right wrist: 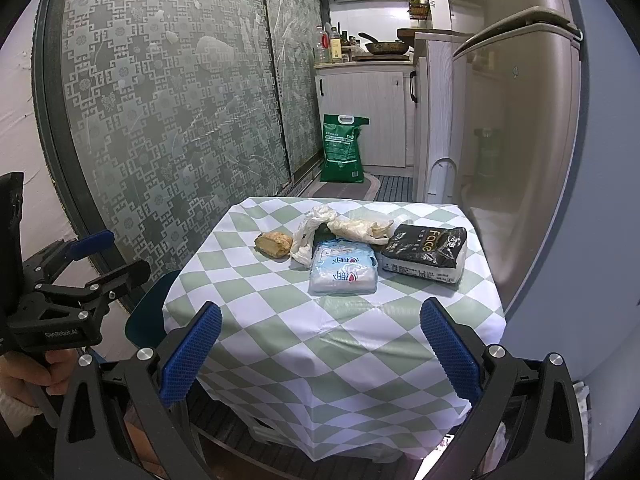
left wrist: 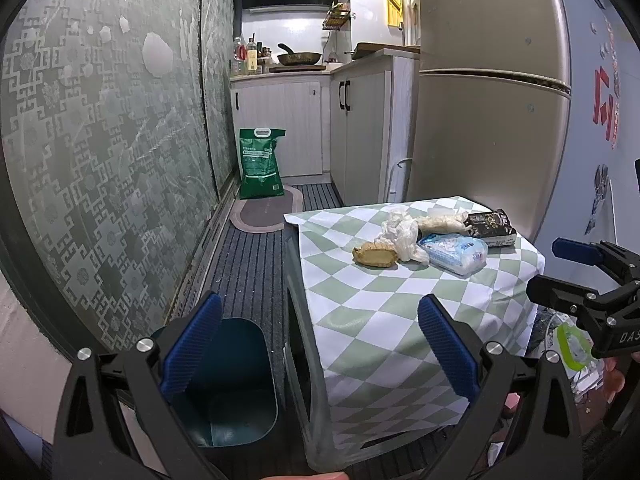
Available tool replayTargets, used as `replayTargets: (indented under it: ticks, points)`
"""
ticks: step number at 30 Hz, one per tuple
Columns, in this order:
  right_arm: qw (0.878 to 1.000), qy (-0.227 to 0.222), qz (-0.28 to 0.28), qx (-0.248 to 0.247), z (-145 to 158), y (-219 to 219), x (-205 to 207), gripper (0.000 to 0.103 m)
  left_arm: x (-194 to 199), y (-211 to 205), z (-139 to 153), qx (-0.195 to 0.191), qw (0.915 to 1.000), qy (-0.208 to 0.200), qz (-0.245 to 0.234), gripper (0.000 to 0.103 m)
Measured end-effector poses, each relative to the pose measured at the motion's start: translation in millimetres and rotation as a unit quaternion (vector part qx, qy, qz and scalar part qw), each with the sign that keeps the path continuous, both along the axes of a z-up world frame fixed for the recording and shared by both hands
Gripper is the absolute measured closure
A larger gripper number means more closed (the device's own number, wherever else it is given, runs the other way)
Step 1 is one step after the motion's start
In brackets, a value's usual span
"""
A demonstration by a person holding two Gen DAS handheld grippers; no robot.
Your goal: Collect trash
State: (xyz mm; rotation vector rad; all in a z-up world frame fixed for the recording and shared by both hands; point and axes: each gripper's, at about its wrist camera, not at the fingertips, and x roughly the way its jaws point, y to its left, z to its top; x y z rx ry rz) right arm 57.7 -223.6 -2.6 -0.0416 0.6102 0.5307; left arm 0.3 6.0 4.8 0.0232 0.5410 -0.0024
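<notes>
Between the blue pads of the left gripper, nothing is gripped; the jaws stand wide apart, released, above the near left corner of the table and the teal trash bin on the floor to its left. The right gripper is likewise spread wide and empty, held over the near edge of the table, which carries a green-and-white checkered cloth.

The trash lies together on the far half of the cloth:
- A piece of bread at the left of the group.
- A crumpled white plastic bag touching the bread's right side.
- A second crumpled bag, pale beige, farther back and to the right.
- A blue-and-white tissue pack nearest the grippers, just beside the plastic bag.
- A black tissue pack at the right.

Beyond the table stand a refrigerator at the right, a green sack on the floor by white cabinets, and a patterned glass door at the left.
</notes>
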Motion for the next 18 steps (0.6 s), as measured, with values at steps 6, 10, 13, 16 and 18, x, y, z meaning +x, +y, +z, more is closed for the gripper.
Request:
replayTargets:
  ticks: [6, 10, 13, 16, 18]
  points:
    - [1.000, 0.000, 0.001, 0.000, -0.5, 0.5, 0.2, 0.002, -1.7, -1.8, -1.0, 0.001, 1.0000, -0.001, 0.001, 0.003]
    - [1.000, 0.000, 0.000, 0.000, -0.9, 0.4, 0.3, 0.002, -2.0, -2.9, -0.6, 0.002, 1.0000, -0.001, 0.002, 0.003]
    - [1.000, 0.000, 0.000, 0.001, -0.6, 0.1, 0.0, 0.002, -1.9, -2.8, 0.5, 0.002, 1.0000, -0.001, 0.001, 0.003]
    - [1.000, 0.000, 0.001, 0.000, -0.5, 0.4, 0.2, 0.002, -2.0, -3.0, 0.0, 0.002, 1.0000, -0.001, 0.002, 0.003]
    - [1.000, 0.000, 0.001, 0.000, -0.4, 0.2, 0.1, 0.002, -2.0, -2.8, 0.1, 0.001, 1.0000, -0.001, 0.002, 0.003]
